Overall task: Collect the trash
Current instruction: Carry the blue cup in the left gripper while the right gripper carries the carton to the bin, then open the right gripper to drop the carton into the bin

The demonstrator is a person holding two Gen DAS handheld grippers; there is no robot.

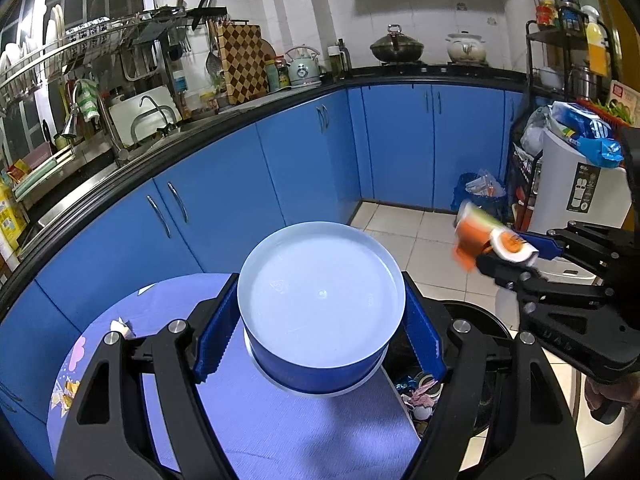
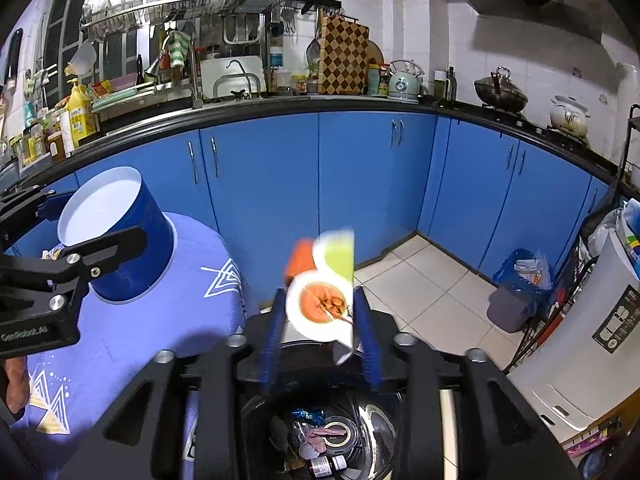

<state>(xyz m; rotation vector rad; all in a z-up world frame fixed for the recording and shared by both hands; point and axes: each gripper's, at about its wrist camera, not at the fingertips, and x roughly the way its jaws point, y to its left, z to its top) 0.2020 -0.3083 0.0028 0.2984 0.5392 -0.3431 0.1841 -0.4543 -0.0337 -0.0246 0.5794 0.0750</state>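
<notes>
A blue paper tub (image 1: 320,304) with a white inside sits between the pads of my left gripper (image 1: 320,280), which is shut on its sides above the purple-clothed table (image 1: 280,432). In the right wrist view the tub (image 2: 120,240) and left gripper (image 2: 92,220) are at the left. A blurred orange, green and white food packet (image 2: 320,304) hangs between the parted jaws of my right gripper (image 2: 320,300), with a gap at its left side. Directly below stands a black trash bin (image 2: 320,440) holding several wrappers. The left wrist view shows the packet (image 1: 476,236) at the right gripper's (image 1: 508,254) tips.
Paper scraps (image 1: 120,326) lie on the cloth at the left. A small bin with a blue bag (image 2: 516,280) stands on the tiled floor by the blue cabinets (image 2: 360,180). A white appliance (image 2: 580,340) is at the right. A person's hand (image 2: 16,376) holds the left gripper.
</notes>
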